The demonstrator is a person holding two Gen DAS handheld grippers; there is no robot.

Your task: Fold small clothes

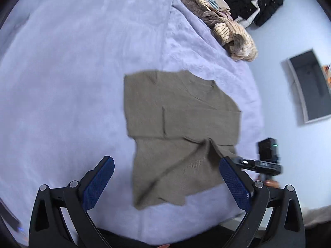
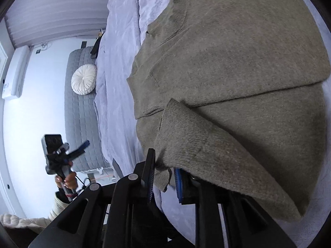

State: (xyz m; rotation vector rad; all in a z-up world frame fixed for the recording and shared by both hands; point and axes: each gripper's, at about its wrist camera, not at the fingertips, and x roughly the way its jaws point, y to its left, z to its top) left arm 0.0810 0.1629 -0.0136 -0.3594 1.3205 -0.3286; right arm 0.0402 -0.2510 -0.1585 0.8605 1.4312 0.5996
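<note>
An olive knitted sweater lies flat on the lavender bed cover, one sleeve folded across its body. My left gripper hovers above the sweater's near part, open wide, with nothing between its blue pads. In the right wrist view the sweater fills the frame and the folded sleeve drapes over my right gripper. Its jaws stand a little apart with the cuff hanging loosely between them. The right gripper's black housing shows at the bed's right edge.
A pile of striped and brown clothes sits at the bed's far corner, black clothes lie on the floor beyond. A grey tray is on the floor. A grey quilted bench holds a white round cushion.
</note>
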